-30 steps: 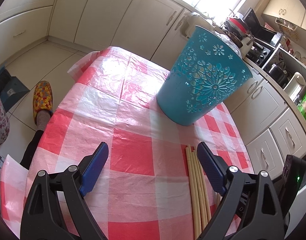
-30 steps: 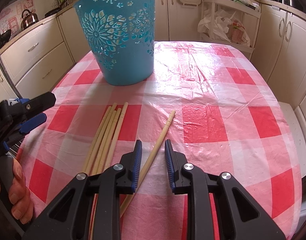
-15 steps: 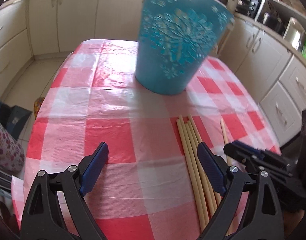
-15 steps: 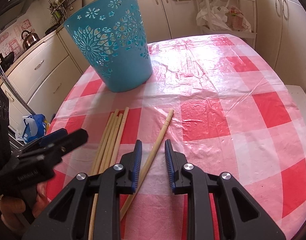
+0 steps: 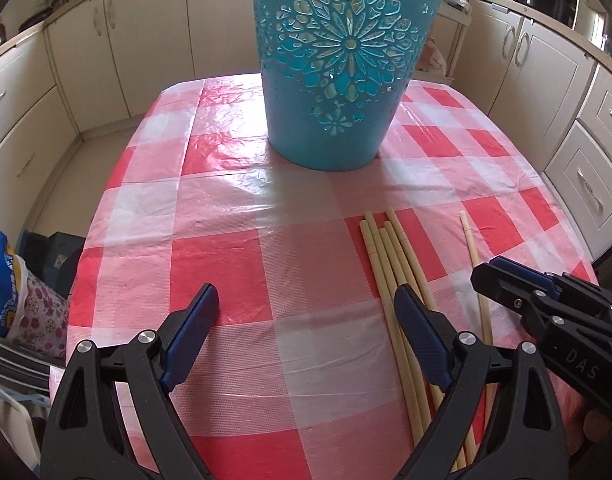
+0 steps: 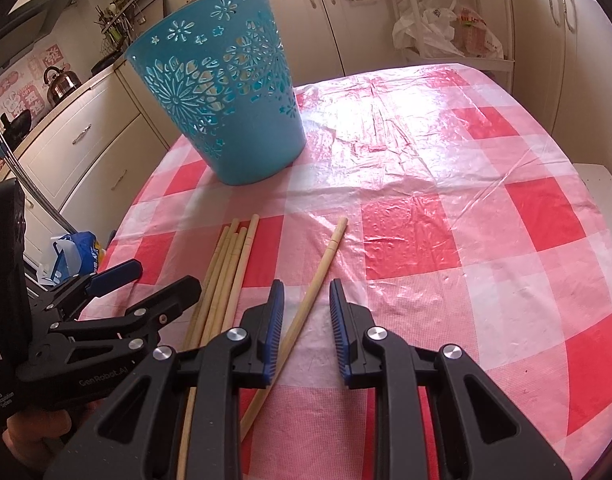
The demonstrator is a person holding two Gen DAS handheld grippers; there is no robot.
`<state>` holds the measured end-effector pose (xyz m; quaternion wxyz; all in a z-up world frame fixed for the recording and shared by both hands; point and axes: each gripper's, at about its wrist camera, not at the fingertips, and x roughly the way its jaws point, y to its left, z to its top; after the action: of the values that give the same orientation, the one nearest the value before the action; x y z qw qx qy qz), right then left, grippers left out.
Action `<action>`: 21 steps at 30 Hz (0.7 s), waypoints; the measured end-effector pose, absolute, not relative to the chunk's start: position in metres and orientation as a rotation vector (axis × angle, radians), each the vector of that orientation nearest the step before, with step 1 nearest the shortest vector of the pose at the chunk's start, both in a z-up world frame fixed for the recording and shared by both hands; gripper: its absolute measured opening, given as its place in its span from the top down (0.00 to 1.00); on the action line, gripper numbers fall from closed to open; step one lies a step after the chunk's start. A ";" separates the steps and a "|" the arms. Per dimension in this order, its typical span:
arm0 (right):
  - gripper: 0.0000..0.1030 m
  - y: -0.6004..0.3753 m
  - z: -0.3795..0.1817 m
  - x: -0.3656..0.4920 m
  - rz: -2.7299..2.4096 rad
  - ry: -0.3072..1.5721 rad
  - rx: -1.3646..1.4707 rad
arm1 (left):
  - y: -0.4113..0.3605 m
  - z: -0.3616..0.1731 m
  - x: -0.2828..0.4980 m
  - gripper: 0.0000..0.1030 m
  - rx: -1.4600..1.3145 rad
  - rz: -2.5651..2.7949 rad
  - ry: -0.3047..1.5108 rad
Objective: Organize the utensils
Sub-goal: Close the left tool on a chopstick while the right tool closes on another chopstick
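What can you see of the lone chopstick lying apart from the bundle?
The lone chopstick is a pale, wood-looking stick with fine grooves near its thicker far end. It lies flat on the checked tablecloth, angled, apart from the bundle. The right hand-held gripper straddles it, open, seemingly not touching.

Left gripper, arm side: "Gen Robot.AI"; lower body: small print, apparently "Data Acquisition System". Right gripper, body side: "DAS". Wall stickers: pink characters, unreadable.
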<state>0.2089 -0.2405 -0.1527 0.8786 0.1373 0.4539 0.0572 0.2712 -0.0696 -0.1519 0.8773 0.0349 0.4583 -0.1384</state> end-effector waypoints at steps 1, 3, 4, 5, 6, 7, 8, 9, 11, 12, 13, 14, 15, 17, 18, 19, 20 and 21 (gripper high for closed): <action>0.77 -0.241 -0.153 0.209 0.119 0.947 0.285 | -0.072 -0.152 0.272 0.16 0.088 -0.284 0.958; 0.77 -0.241 -0.153 0.209 0.119 0.947 0.282 | -0.075 -0.153 0.272 0.17 0.122 -0.267 0.961; 0.76 -0.241 -0.153 0.209 0.120 0.947 0.281 | -0.077 -0.154 0.272 0.18 0.135 -0.262 0.965; 0.76 -0.241 -0.153 0.209 0.121 0.948 0.280 | -0.079 -0.154 0.272 0.18 0.153 -0.256 0.966; 0.76 -0.241 -0.153 0.209 0.121 0.948 0.279 | -0.080 -0.154 0.272 0.19 0.158 -0.256 0.962; 0.76 -0.240 -0.153 0.209 0.121 0.948 0.278 | -0.081 -0.153 0.272 0.20 0.162 -0.259 0.959; 0.76 -0.240 -0.152 0.209 0.120 0.948 0.274 | -0.081 -0.153 0.272 0.22 0.162 -0.267 0.958; 0.76 -0.239 -0.152 0.210 0.119 0.949 0.269 | -0.082 -0.152 0.272 0.25 0.161 -0.279 0.955; 0.76 -0.236 -0.152 0.211 0.114 0.948 0.247 | -0.084 -0.151 0.271 0.31 0.167 -0.303 0.949; 0.76 -0.233 -0.152 0.212 0.111 0.950 0.227 | -0.085 -0.151 0.271 0.36 0.174 -0.322 0.946; 0.76 -0.231 -0.152 0.213 0.108 0.951 0.207 | -0.088 -0.150 0.270 0.42 0.192 -0.350 0.939; 0.76 -0.227 -0.151 0.214 0.106 0.954 0.169 | -0.090 -0.149 0.269 0.46 0.202 -0.375 0.934; 0.78 -0.223 -0.151 0.215 0.105 0.957 0.136 | -0.092 -0.148 0.269 0.51 0.216 -0.407 0.932; 0.89 -0.218 -0.151 0.216 0.103 0.966 0.077 | -0.094 -0.147 0.269 0.61 0.241 -0.461 0.934; 0.89 -0.219 -0.151 0.217 0.108 0.974 0.065 | -0.096 -0.146 0.270 0.67 0.273 -0.511 0.930; 0.90 -0.222 -0.151 0.218 0.114 0.981 0.068 | -0.097 -0.145 0.270 0.73 0.286 -0.540 0.934; 0.90 -0.225 -0.151 0.219 0.113 0.991 0.065 | -0.097 -0.144 0.271 0.74 0.291 -0.574 0.943; 0.90 -0.227 -0.151 0.219 0.106 0.996 0.054 | -0.096 -0.143 0.273 0.76 0.299 -0.592 0.953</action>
<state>0.2193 -0.2272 -0.1505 0.8769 0.0261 0.4773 0.0506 0.2725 -0.0962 -0.1433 0.8361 0.1414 0.4503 -0.2795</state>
